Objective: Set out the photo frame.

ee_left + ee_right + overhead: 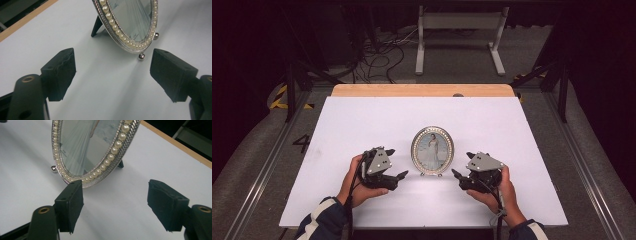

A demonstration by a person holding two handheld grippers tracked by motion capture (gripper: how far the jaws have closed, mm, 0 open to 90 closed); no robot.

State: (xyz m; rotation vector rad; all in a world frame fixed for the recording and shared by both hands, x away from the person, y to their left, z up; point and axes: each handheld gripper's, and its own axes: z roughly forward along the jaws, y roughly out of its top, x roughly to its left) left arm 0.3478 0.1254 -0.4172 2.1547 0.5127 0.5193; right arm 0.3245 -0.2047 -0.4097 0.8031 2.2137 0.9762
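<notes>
Left gripper (401, 174) and right gripper (456, 174), both jaws spread, nothing held, flank upright oval photo frame (432, 150) on white table (362, 120); careless nudge likely topples it off rear strut (97, 26).

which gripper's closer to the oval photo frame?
Roughly even. Left gripper sits open just left of the oval photo frame; right gripper open just right. Neither touches it.

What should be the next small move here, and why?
Probably draw both tongs straight back from the oval photo frame. It stands upright on the white table on its feet and rear prop, and the left tongs and right tongs are open, gripping nothing.
</notes>
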